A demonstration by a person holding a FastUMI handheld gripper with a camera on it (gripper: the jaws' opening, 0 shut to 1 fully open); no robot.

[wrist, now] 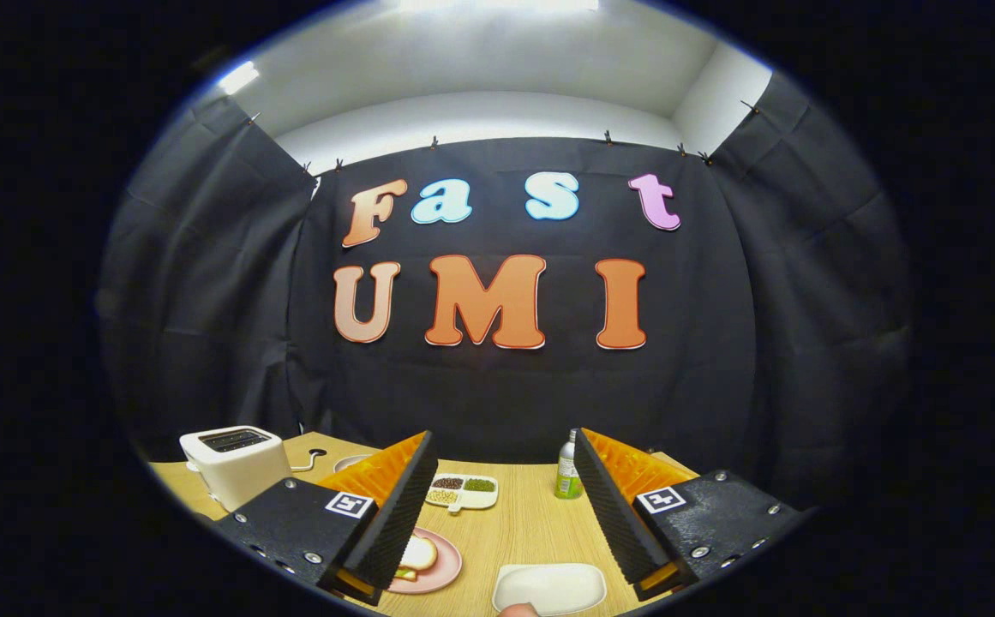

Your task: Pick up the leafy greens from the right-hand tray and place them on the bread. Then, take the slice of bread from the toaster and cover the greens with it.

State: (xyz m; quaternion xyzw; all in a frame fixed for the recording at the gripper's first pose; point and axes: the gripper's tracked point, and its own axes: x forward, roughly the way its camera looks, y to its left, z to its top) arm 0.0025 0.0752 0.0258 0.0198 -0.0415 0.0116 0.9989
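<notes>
1. Gripper fingers spread wide, holding nothing, raised above the table.
2. Bread with some green beneath it lies on a pink plate, near left finger.
3. White tray, near, right of plate; greens not discernible in it.
4. Toaster far left; its slice can't be made out.

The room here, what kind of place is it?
Probably a recording booth set up as a small kitchen: black cloth walls hang around a wooden table with a toaster, a pink plate and a bottle. The claw is open above it.
</notes>
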